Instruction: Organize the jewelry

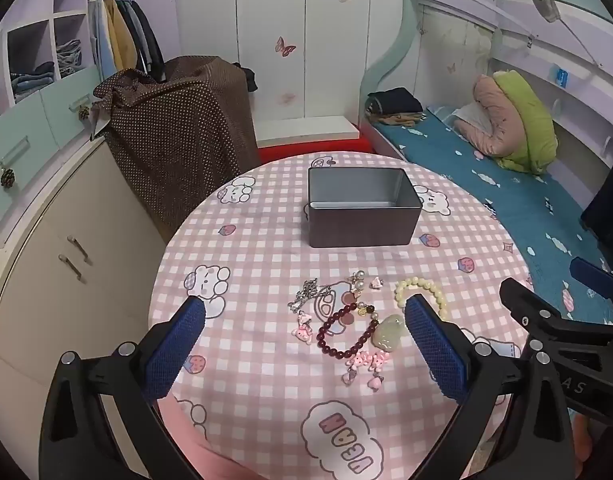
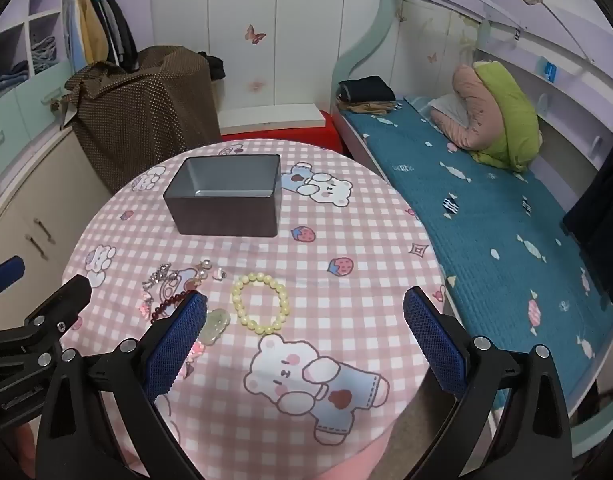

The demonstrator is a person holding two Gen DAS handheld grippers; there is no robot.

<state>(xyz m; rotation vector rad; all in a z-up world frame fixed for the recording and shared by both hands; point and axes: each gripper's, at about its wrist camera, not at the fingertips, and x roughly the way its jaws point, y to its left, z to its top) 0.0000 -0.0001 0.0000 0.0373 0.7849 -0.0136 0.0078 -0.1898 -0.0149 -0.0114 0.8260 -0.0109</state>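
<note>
Tablecloth [image 1: 266, 380] lettering — "BEAR", upside down

Left gripper [image 1: 304, 322] and right gripper [image 2: 304, 314] were alike, black angular plastic frames, fingers [image 1: 174, 350] faced with blue mesh-textured pads, round silver screws at the joints, pale lettering on one arm.

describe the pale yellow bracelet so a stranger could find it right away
On the round pink checked table, look nearer than the grey tin box. The pale yellow bead bracelet lies open and alone, right of the jewelry pile; the dark red bracelet is darker.
</note>
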